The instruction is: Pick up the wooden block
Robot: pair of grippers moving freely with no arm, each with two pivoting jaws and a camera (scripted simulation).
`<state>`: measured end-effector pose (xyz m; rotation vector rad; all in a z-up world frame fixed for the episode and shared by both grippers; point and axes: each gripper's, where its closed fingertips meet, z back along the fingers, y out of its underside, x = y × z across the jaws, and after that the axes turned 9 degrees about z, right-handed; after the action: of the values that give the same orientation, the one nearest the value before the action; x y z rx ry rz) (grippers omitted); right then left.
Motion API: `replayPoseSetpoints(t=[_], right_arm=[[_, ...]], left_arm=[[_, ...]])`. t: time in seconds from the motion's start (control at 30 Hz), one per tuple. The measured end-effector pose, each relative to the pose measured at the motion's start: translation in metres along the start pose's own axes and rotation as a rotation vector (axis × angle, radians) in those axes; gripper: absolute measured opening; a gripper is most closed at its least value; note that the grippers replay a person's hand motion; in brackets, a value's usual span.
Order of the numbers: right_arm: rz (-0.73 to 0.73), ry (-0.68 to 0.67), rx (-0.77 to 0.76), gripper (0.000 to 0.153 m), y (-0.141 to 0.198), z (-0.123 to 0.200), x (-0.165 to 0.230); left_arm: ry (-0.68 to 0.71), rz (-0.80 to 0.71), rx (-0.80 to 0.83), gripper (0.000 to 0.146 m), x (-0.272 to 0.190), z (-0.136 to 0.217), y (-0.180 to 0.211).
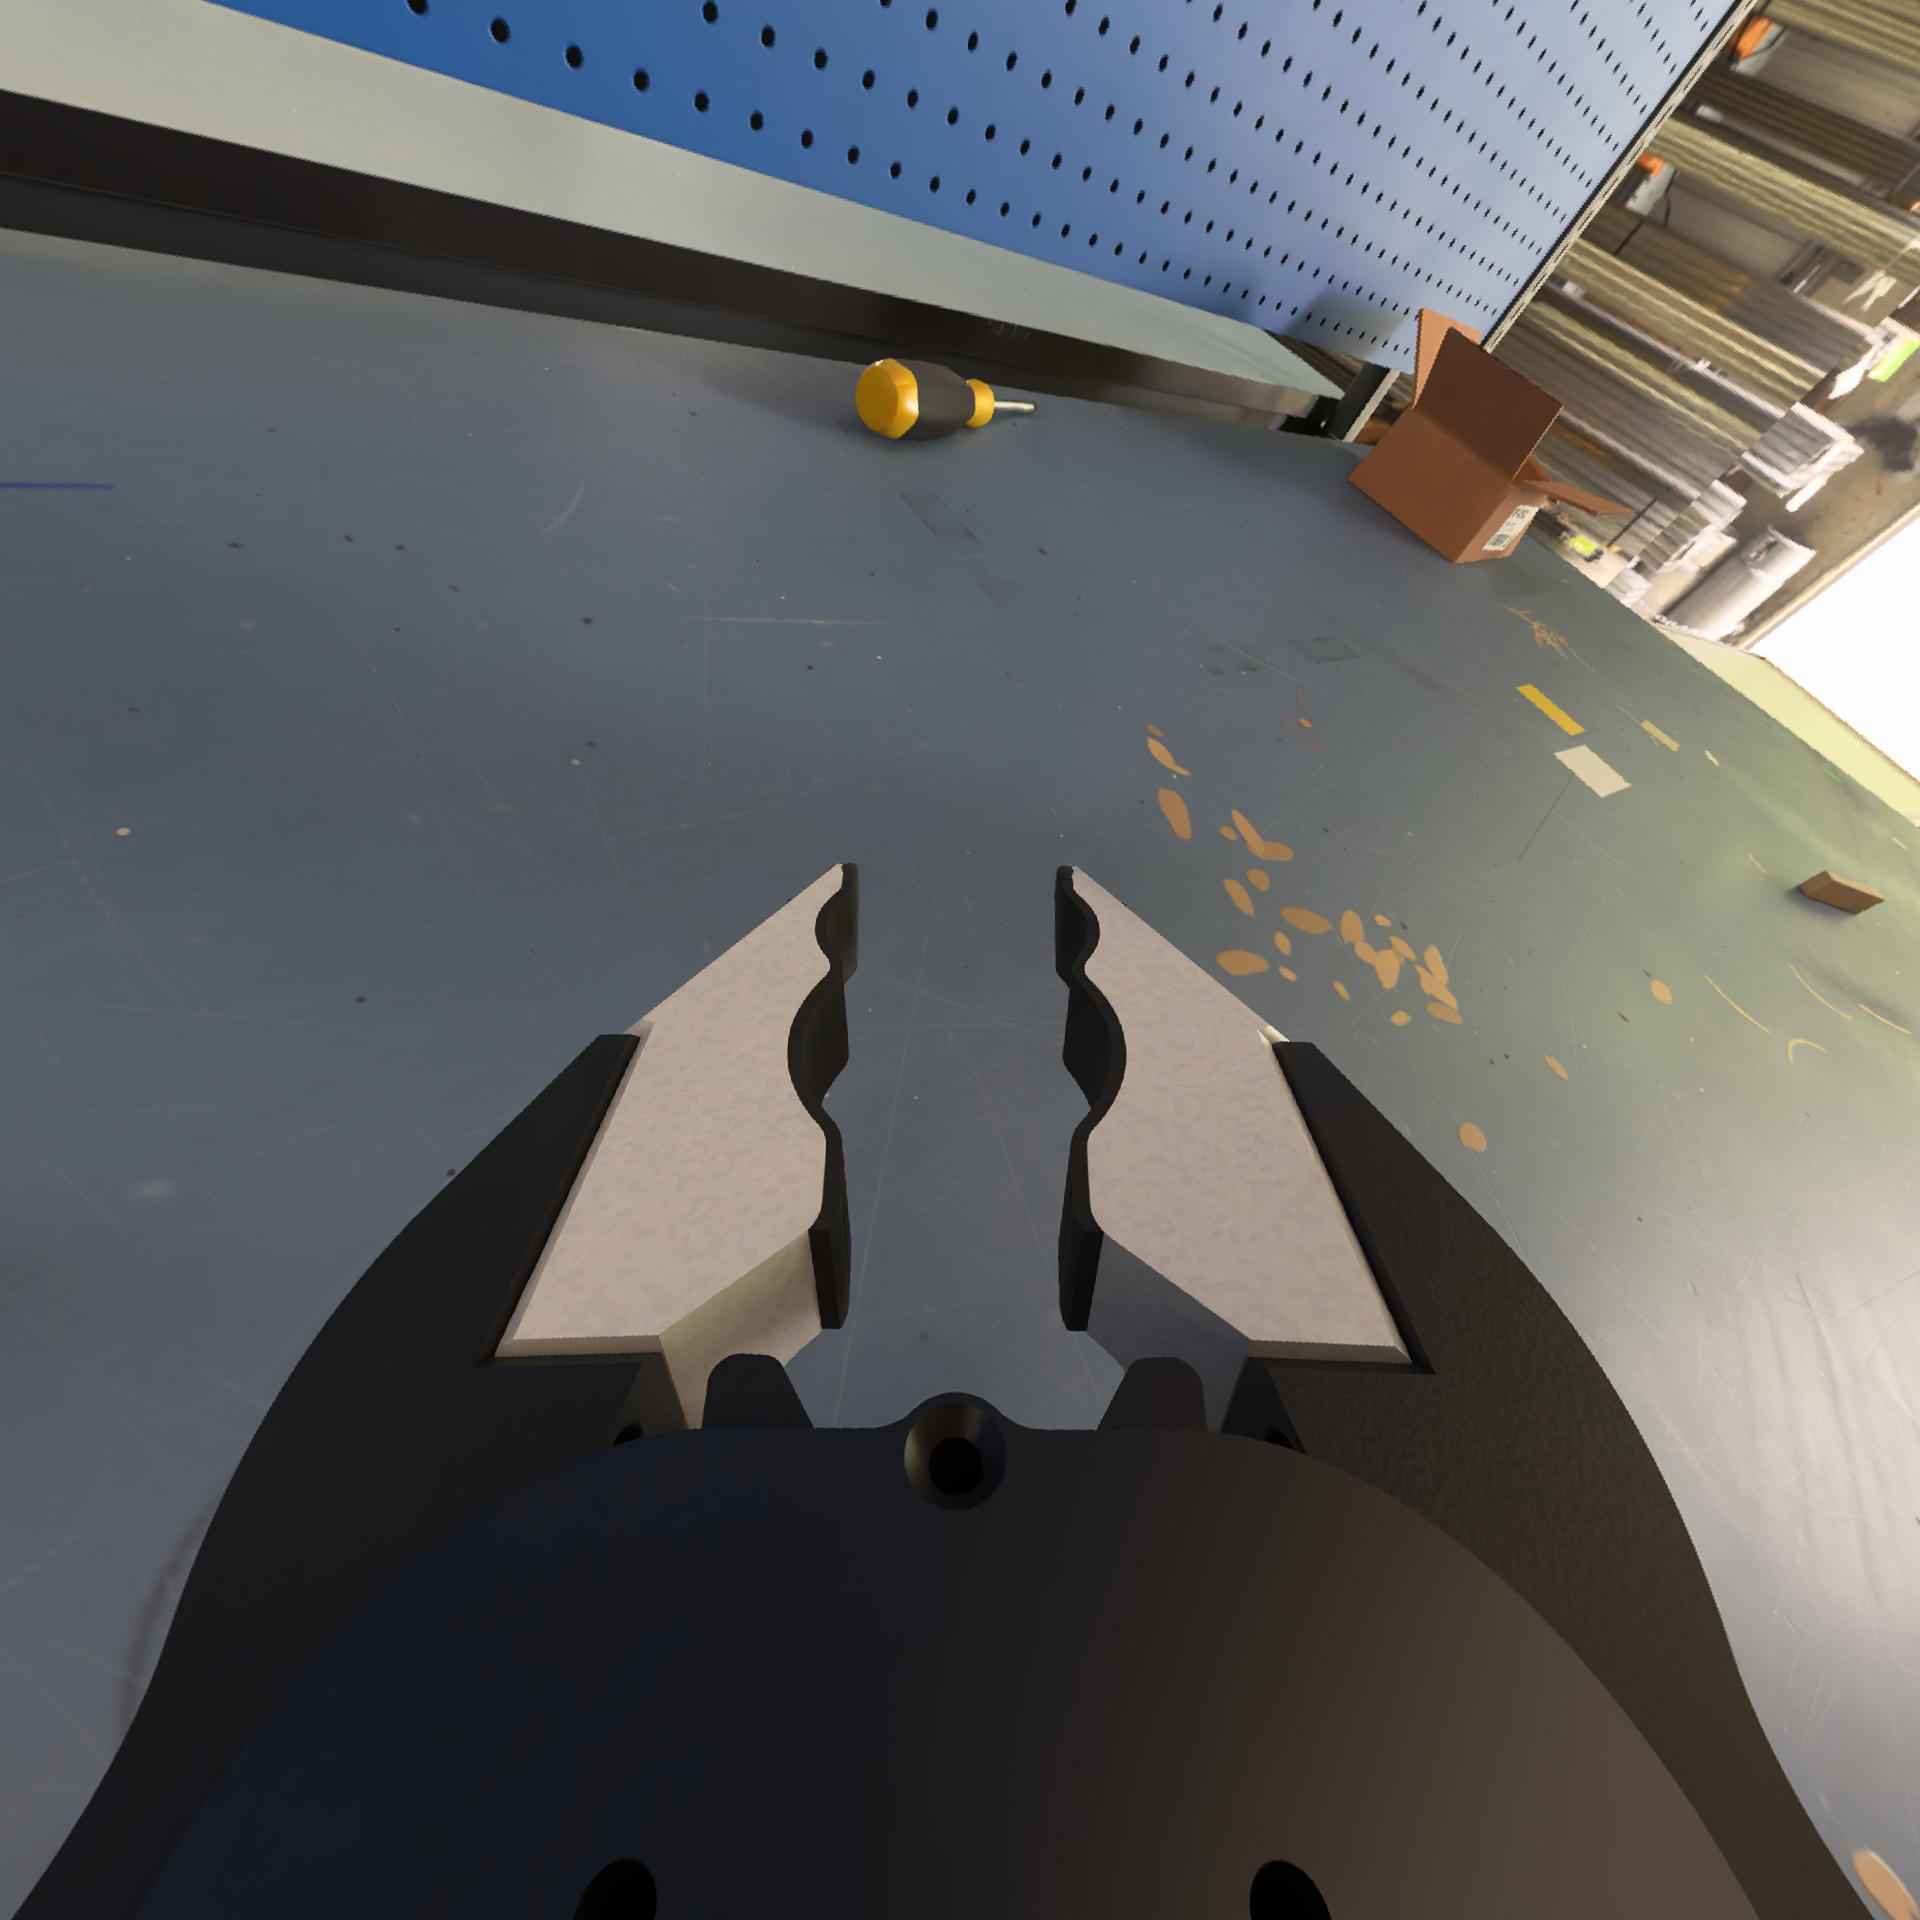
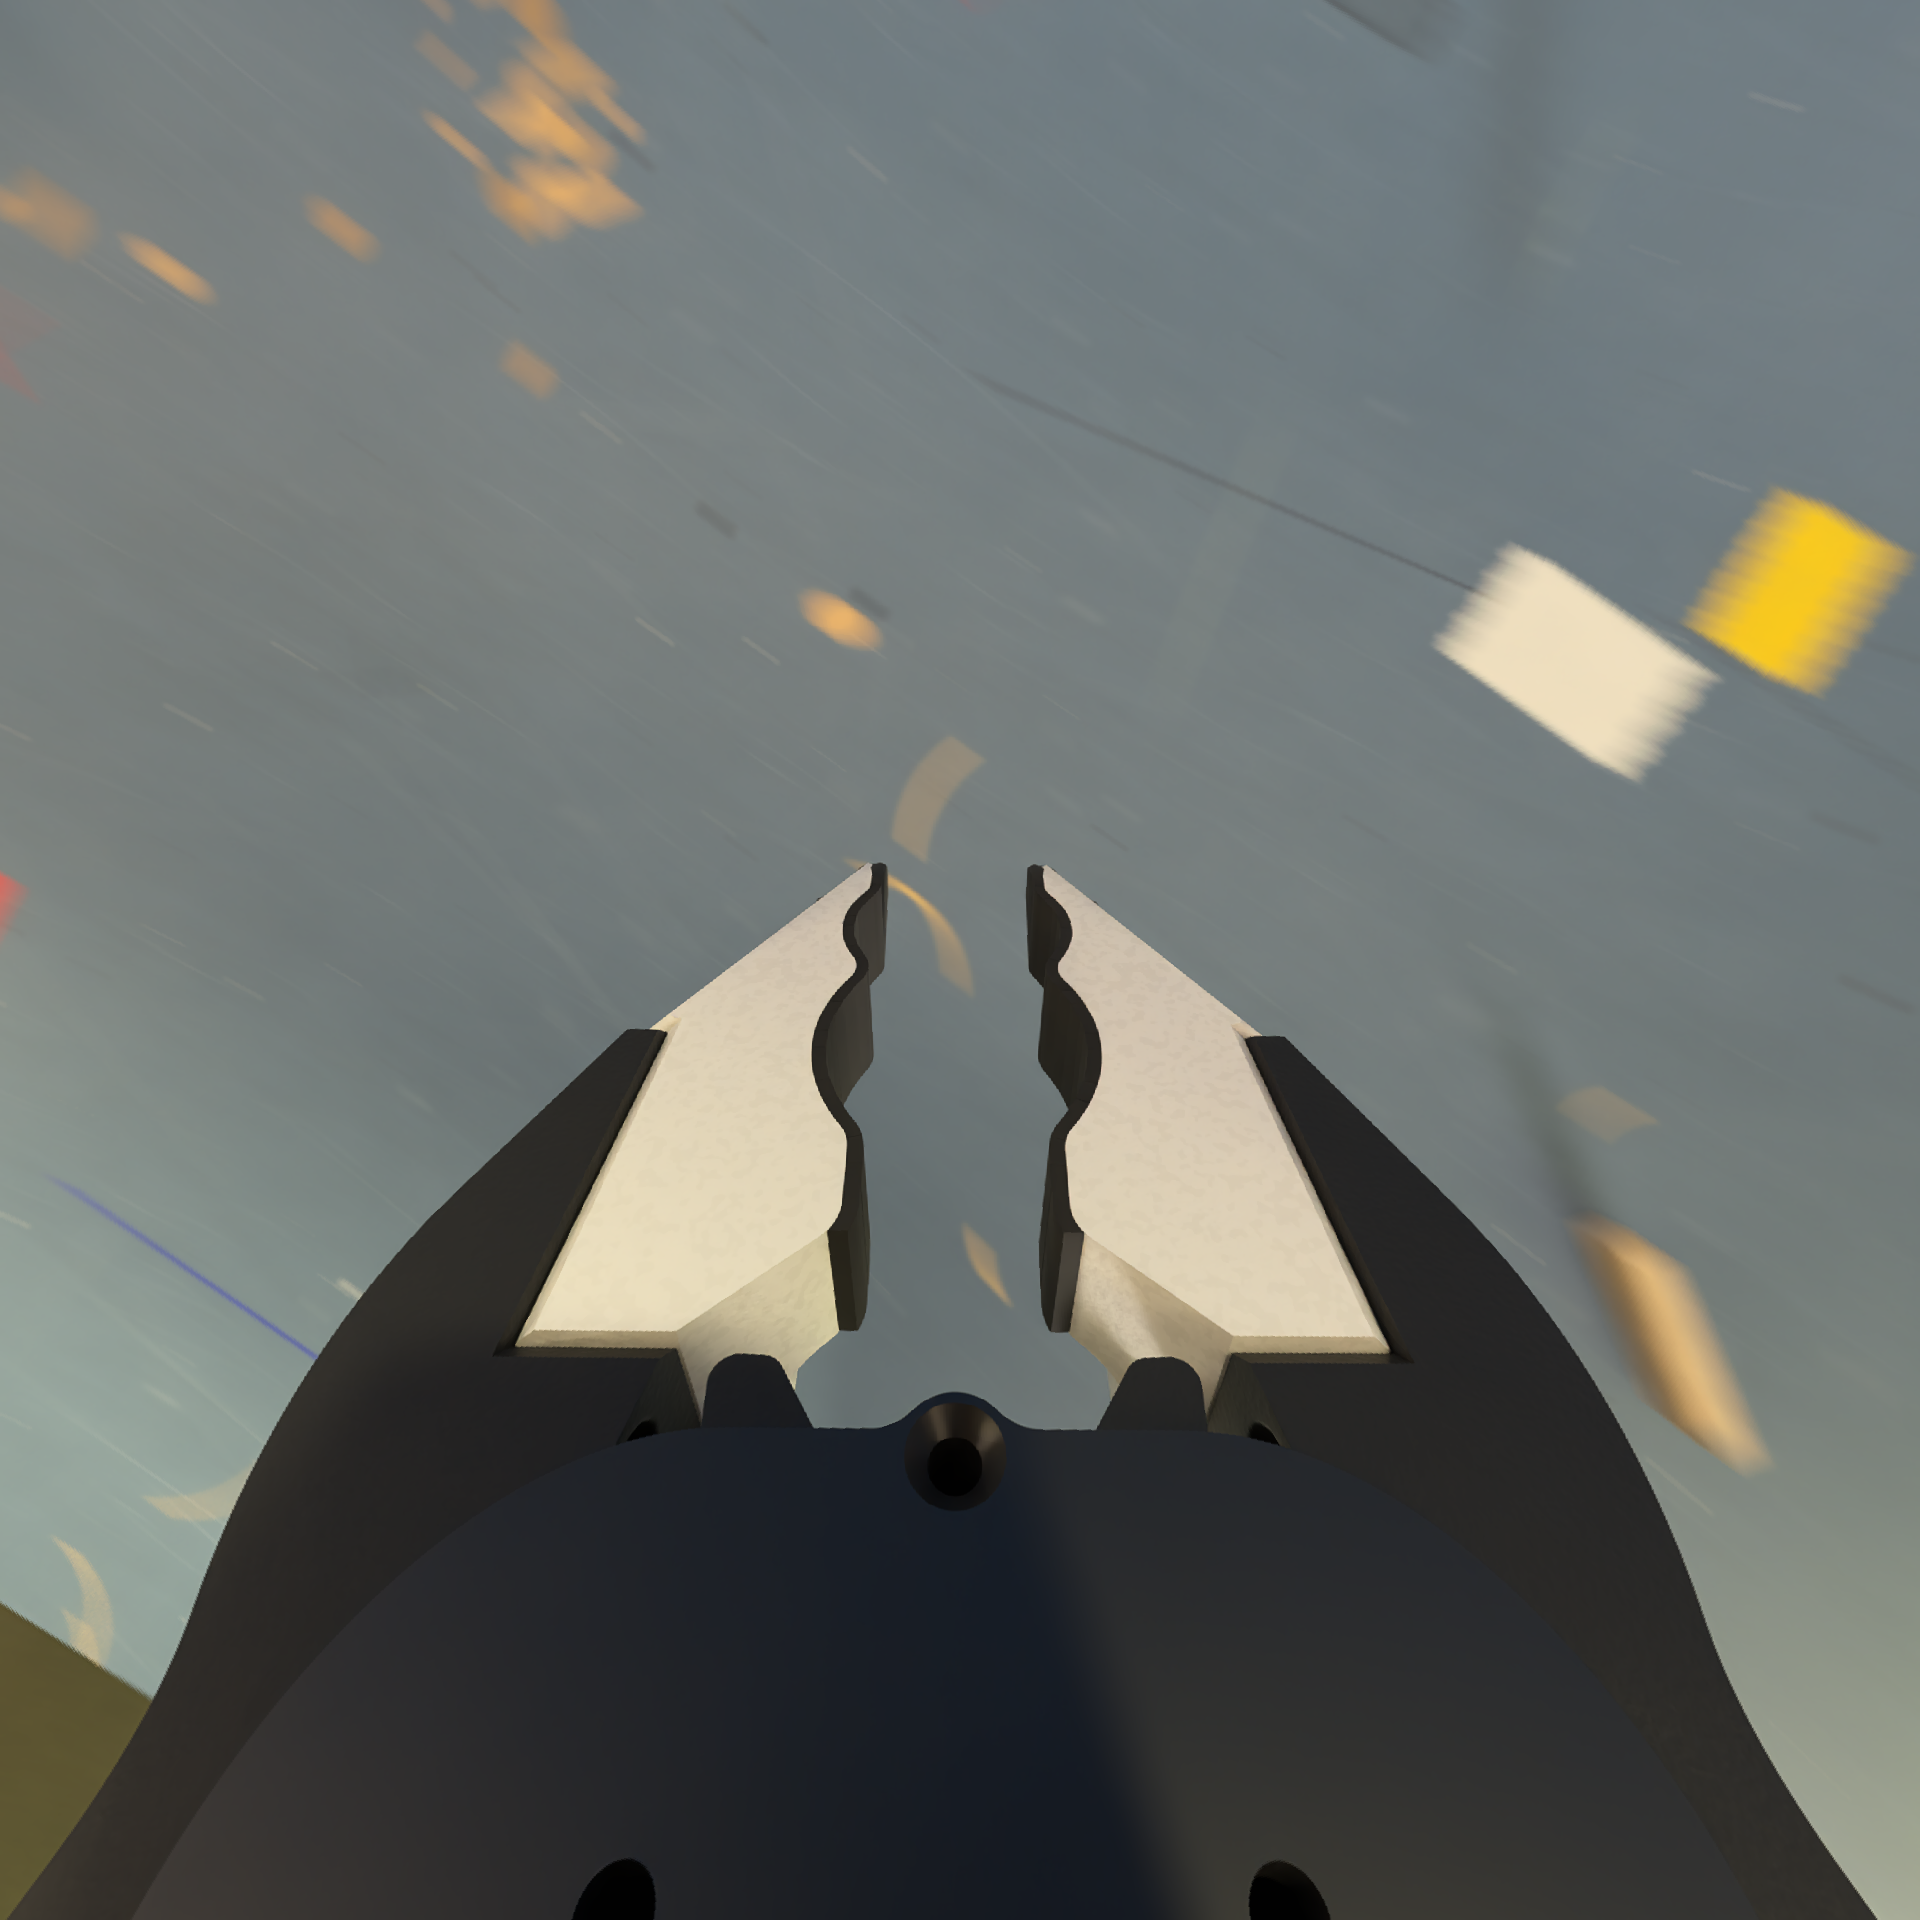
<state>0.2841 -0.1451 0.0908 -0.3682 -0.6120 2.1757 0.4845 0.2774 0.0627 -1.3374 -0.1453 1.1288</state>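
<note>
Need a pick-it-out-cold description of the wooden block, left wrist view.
Start at the grey worktop in front of the blue pegboard. Follow its right side past the open cardboard box toward the near edge. The wooden block is the small brown slab beyond the orange paint splatter; unlike the flat yellow and white tape patches nearby, it stands raised off the surface.
</note>
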Motion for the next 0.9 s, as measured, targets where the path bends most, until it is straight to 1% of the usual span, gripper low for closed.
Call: replayPoseSetpoints(t=[0.07,0.1,0.17,0.27,0.33,0.4,0.47,0.57,0.8,0.9], right_arm=[[0.075,0.138,0.169,0.024,0.035,0.039,-0.054],[0.112,0.182,0.269,0.023,0.053,0.052,-0.080],[0.196,0.195,0.469,0.022,0.086,0.063,-0.120],[0.341,0.126,0.707,0.023,0.121,0.050,-0.153],[0.394,0.052,0.845,0.024,0.141,0.037,-0.161],[0.413,-0.004,0.939,0.024,0.156,0.028,-0.166],[0.419,-0.028,0.995,0.024,0.165,0.022,-0.170],[0.400,-0.058,0.999,0.022,0.171,0.014,-0.172],[0.432,-0.075,1.112,0.022,0.182,0.014,-0.176],[0.437,-0.076,1.131,0.017,0.184,0.015,-0.179]], left_arm=[[0.000,-0.006,0.011,0.038,-0.001,-0.001,0.001],[-0.001,-0.011,0.015,0.038,-0.001,-0.002,0.002],[-0.004,-0.020,0.021,0.038,-0.001,-0.003,0.002],[-0.011,-0.027,0.013,0.038,-0.001,-0.003,0.001],[-0.014,-0.026,-0.007,0.038,-0.001,-0.001,-0.001],[-0.012,-0.017,-0.015,0.038,0.000,0.001,-0.002],[-0.008,-0.011,-0.019,0.038,0.000,0.001,-0.002],[-0.004,-0.007,-0.013,0.038,0.000,0.001,-0.002],[-0.002,-0.010,-0.009,0.038,-0.001,0.001,-0.001],[-0.001,-0.011,-0.016,0.038,-0.001,0.001,-0.002]])
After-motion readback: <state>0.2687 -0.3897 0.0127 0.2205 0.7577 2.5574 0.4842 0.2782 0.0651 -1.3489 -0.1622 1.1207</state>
